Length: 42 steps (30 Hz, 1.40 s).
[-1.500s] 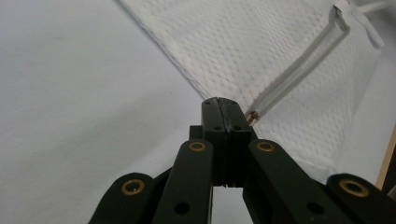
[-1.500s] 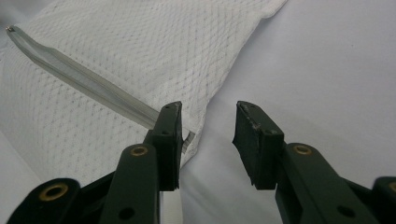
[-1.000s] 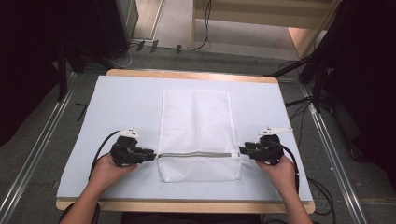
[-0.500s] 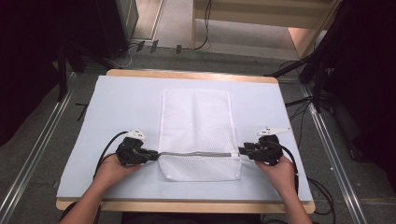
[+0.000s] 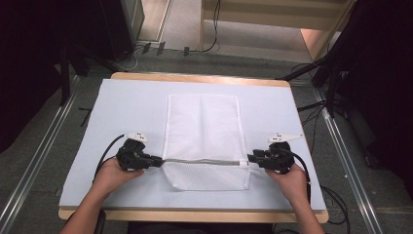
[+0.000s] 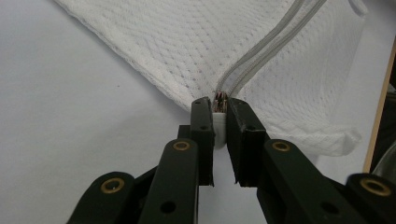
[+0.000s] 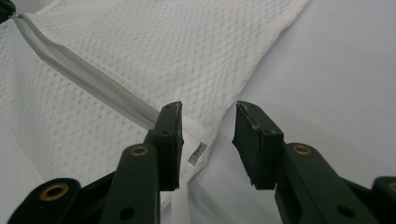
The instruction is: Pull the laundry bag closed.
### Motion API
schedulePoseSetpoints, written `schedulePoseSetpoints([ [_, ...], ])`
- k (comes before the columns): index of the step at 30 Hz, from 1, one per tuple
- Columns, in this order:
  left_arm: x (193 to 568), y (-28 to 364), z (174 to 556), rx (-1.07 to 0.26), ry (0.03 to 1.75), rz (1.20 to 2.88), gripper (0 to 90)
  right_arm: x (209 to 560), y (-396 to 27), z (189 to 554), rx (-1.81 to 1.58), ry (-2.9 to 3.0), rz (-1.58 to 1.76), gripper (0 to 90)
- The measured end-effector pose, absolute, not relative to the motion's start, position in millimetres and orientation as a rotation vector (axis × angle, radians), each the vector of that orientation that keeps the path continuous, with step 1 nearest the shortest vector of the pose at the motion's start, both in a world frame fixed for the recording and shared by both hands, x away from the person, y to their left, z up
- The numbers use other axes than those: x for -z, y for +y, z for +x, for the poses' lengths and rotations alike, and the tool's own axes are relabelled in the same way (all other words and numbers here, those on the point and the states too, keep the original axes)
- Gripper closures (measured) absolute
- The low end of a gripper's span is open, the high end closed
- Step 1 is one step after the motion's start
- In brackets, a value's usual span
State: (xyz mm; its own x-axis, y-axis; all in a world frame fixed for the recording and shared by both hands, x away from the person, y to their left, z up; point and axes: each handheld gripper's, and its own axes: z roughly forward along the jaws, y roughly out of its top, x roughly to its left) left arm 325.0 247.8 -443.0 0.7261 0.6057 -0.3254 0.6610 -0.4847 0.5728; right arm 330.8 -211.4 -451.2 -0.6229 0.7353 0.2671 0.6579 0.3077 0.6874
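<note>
One table (image 5: 122, 80), one white mesh bag (image 5: 202, 124) lying flat at its middle, one zipper (image 5: 204, 161) across the bag's near part. Your left gripper (image 5: 158, 161) pinches the zipper's left end, probably the slider; keep the pull level along the track. Your right gripper (image 5: 252, 158) stands open beside the right end: close it there to brace the bag.
</note>
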Motion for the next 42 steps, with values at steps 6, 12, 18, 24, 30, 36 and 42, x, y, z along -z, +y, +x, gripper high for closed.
schedulePoseSetpoints([
  [6, 440, 244, 326, 0.119, 0.958, 2.229, 84.2, 451, -204, 330, -1.212, 2.484, 1.296, 63.6],
  [12, 442, 250, 326, 0.111, 1.015, 2.222, 88.4, 450, -201, 328, -1.228, 2.498, 1.291, 69.6],
  [18, 445, 245, 340, 0.139, 1.071, 2.204, 90.0, 441, -184, 324, -1.292, 2.516, 1.267, 80.1],
  [24, 454, 248, 339, 0.179, 1.129, 2.209, 90.0, 438, -159, 318, -1.276, 2.581, 1.222, 84.6],
  [30, 459, 251, 337, 0.248, 1.135, 2.176, 90.0, 446, -137, 320, -1.264, 2.627, 1.184, 87.4],
  [36, 459, 251, 330, 0.278, 1.122, 2.179, 90.0, 449, -115, 328, -1.279, 2.659, 1.179, 90.0],
  [42, 461, 254, 331, 0.297, 1.133, 2.152, 90.0, 439, -89, 334, -1.308, 2.667, 1.122, 90.0],
])
